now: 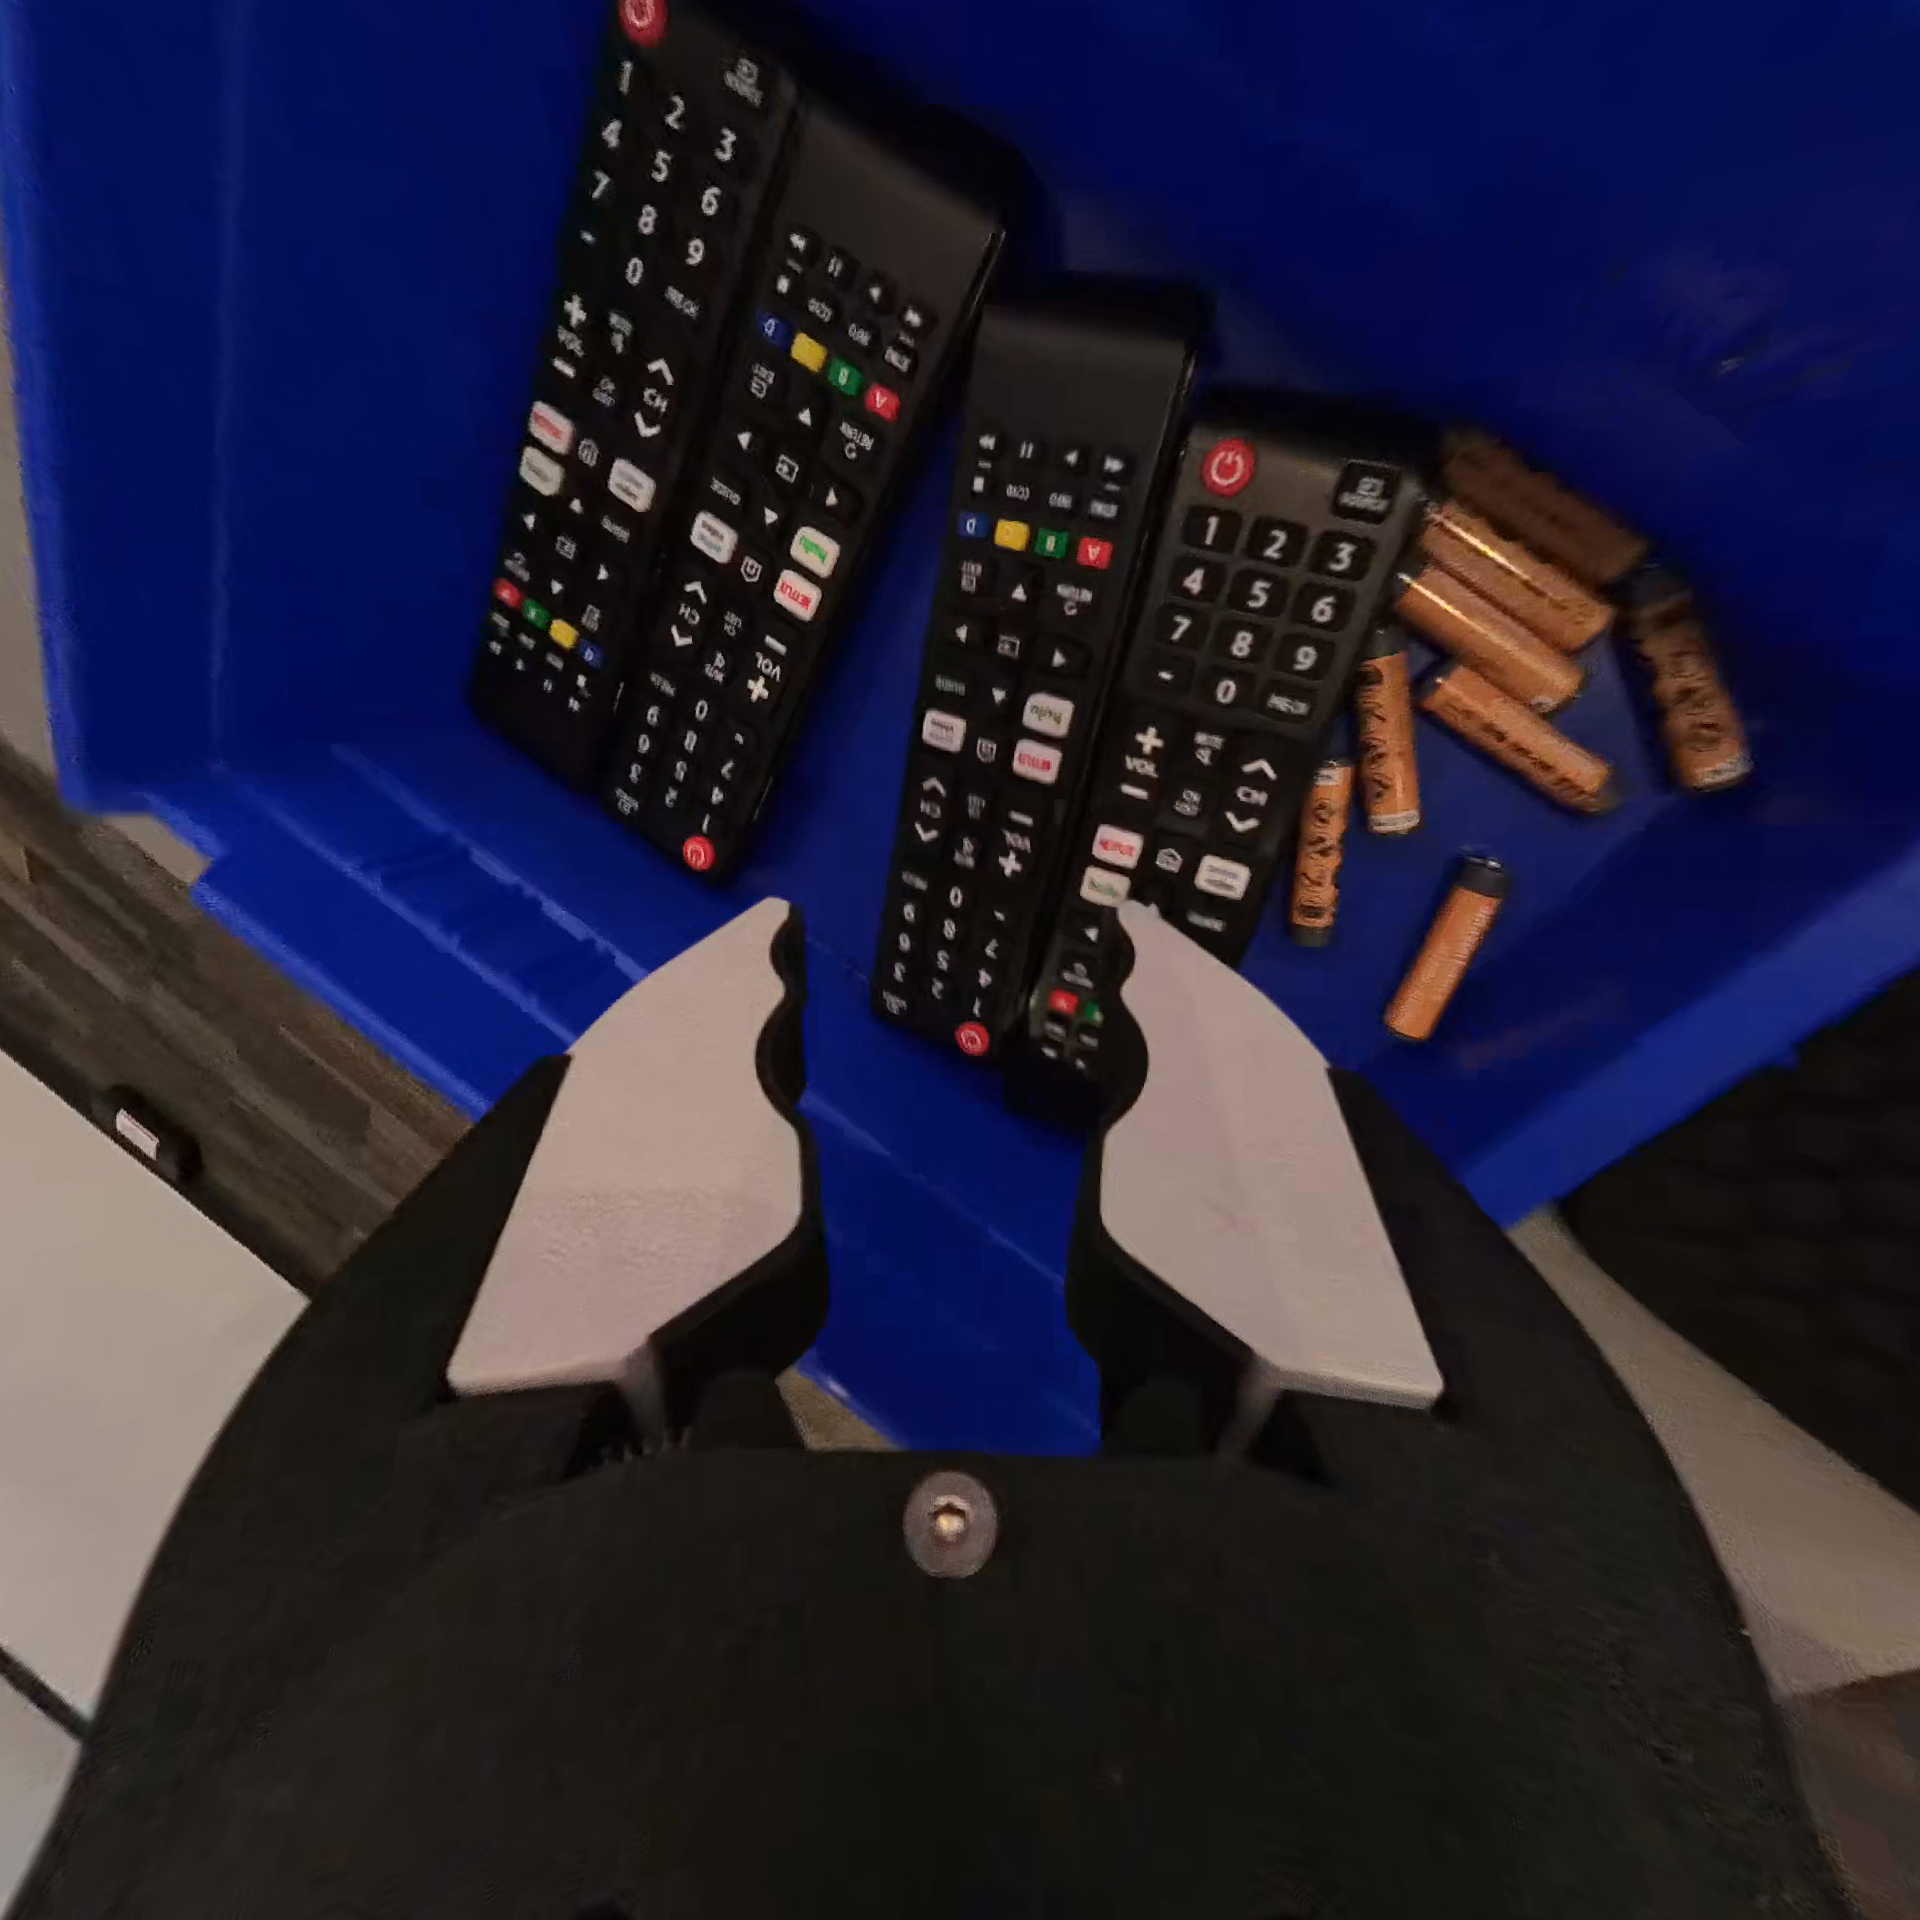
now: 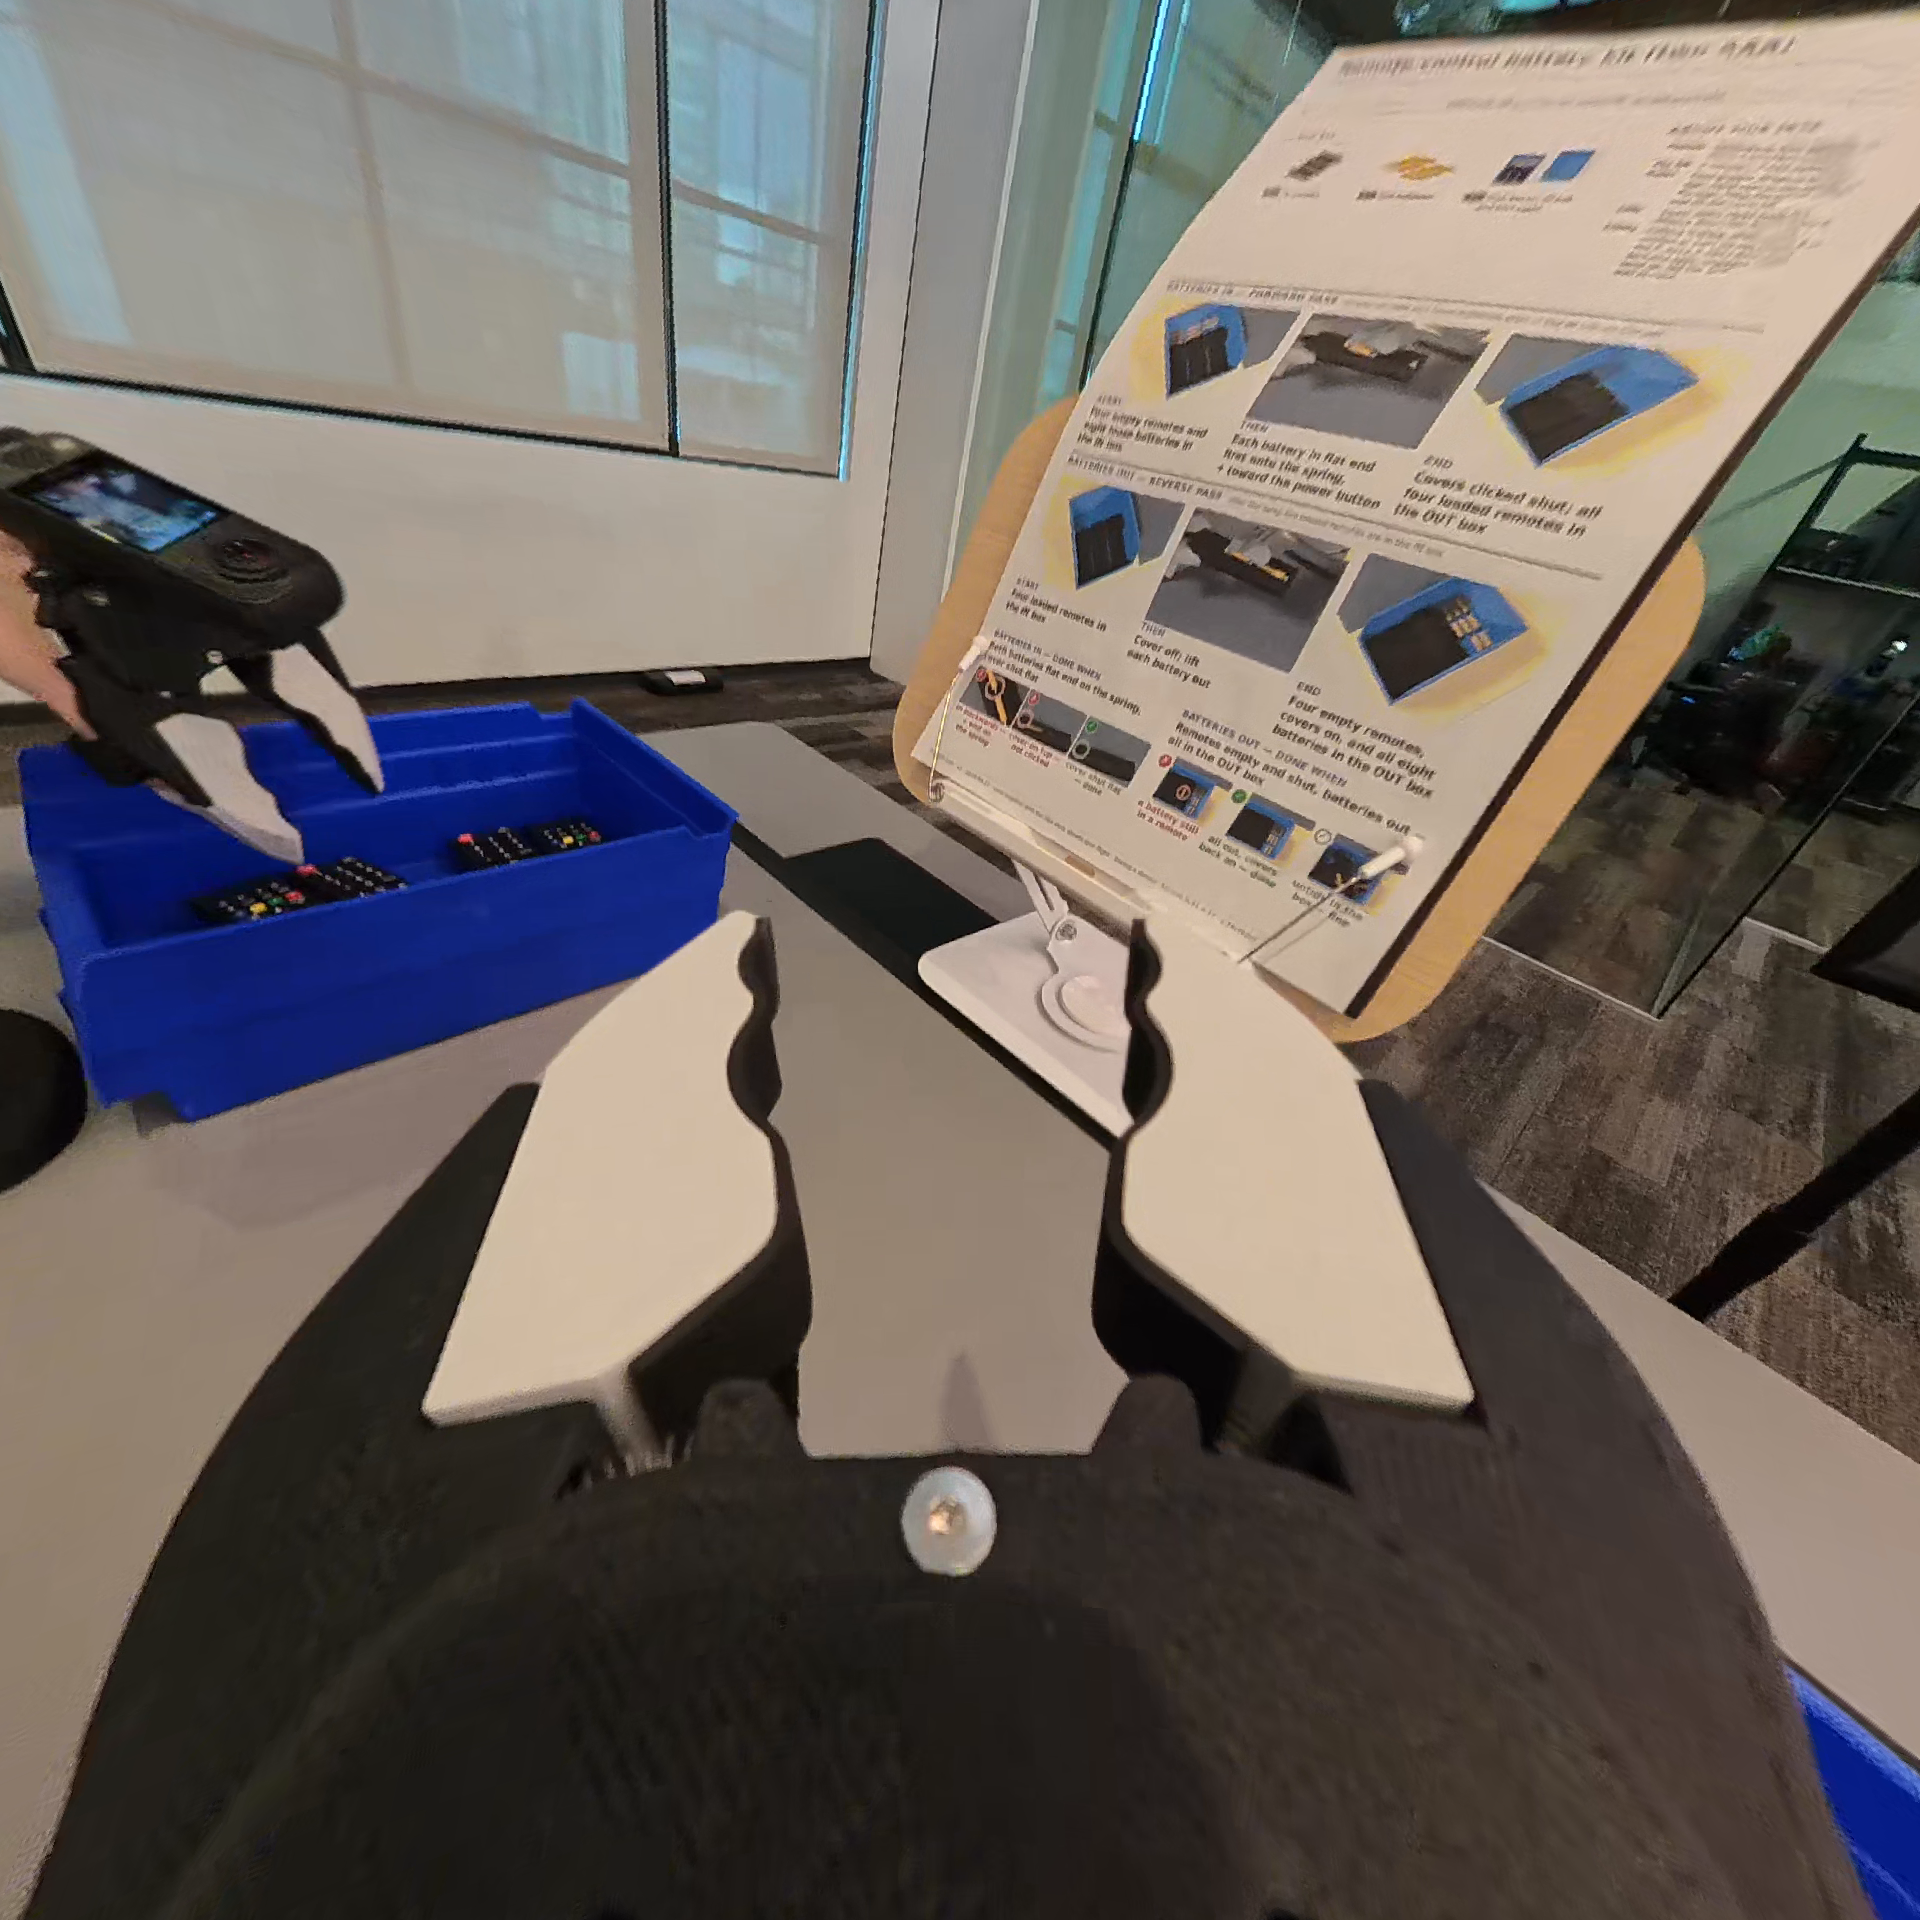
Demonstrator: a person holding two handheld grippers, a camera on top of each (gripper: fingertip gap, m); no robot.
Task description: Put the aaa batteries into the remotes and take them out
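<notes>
Where the grey surface (image 2: 312, 1195) runs back toward the windows, a blue bin (image 2: 395, 987) sits on it at the left, w/ a tilted instruction board (image 2: 1351, 540) on a white stand (image 2: 997, 977) to the right of the bin, well apart from it. Inside the bin, 4 black TV remotes lie button-side up in 2 pairs: the far pair (image 1: 727, 436) touching along their long edges, the near pair (image 1: 1122, 717) likewise, w/ a strip of blue floor btwn the pairs. Just beside the near pair, on its right, a loose cluster of copper-and-black AAA batteries (image 1: 1507, 644) lies on the bin floor, some touching, 1 a bit apart toward the bin's near wall. Left tongs (image 1: 956, 935) hang over the bin's near edge, spread wide w/ nothing btwn them; one white tip overlaps the near pair's lower end in the left wrist view, contact unclear. Right tongs (image 2: 951, 935) are also wide apart & empty, over bare surface, pointed at the stand, well apart from the bin. A person's hand (image 2: 31, 655) grips the left tool's handle.
</notes>
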